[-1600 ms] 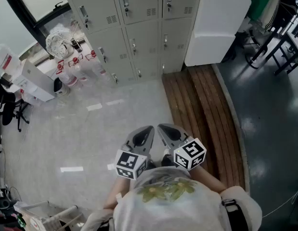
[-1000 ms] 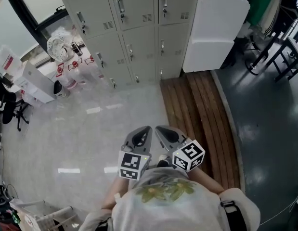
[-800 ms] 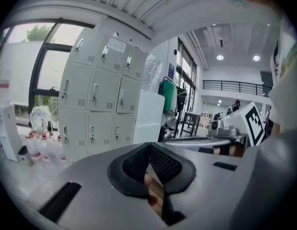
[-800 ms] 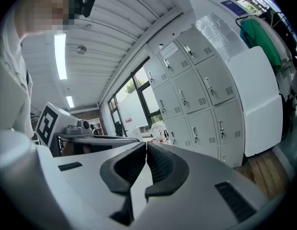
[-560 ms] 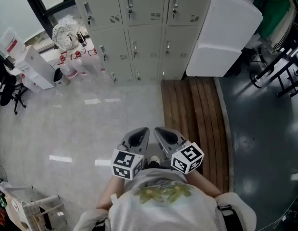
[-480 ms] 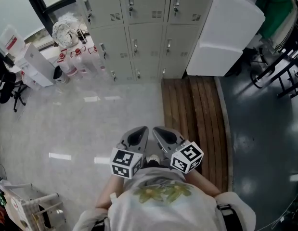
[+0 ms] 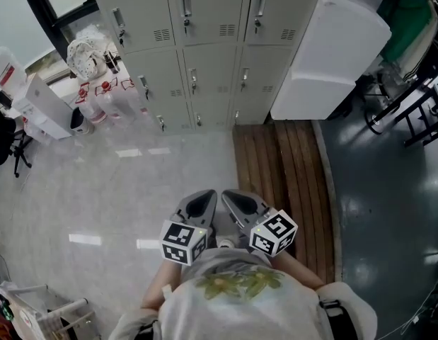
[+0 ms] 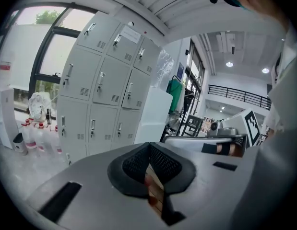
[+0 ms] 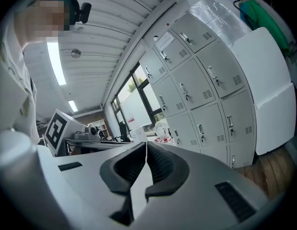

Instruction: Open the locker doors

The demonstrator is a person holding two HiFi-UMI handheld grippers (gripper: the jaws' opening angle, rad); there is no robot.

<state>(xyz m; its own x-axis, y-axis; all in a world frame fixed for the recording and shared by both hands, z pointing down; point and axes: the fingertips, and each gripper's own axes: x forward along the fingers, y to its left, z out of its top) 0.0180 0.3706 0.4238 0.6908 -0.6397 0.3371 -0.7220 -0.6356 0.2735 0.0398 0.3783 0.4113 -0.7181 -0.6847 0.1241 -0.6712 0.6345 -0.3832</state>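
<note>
Left gripper (image 7: pixel 199 205) and right gripper (image 7: pixel 238 204) held side by side near the torso, jaws pressed together on nothing, probably just carry posture since the lockers (image 7: pixel 197 55), all closed, stand well ahead across the floor (image 7: pixel 134 190).

Pale grey lockers (image 7: pixel 204 69), white cabinet (image 7: pixel 332 55), brown slatted boards (image 7: pixel 275 168), glossy pale marbled floor (image 7: pixel 98 190), green-printed white shirt (image 7: pixel 240 296).
</note>
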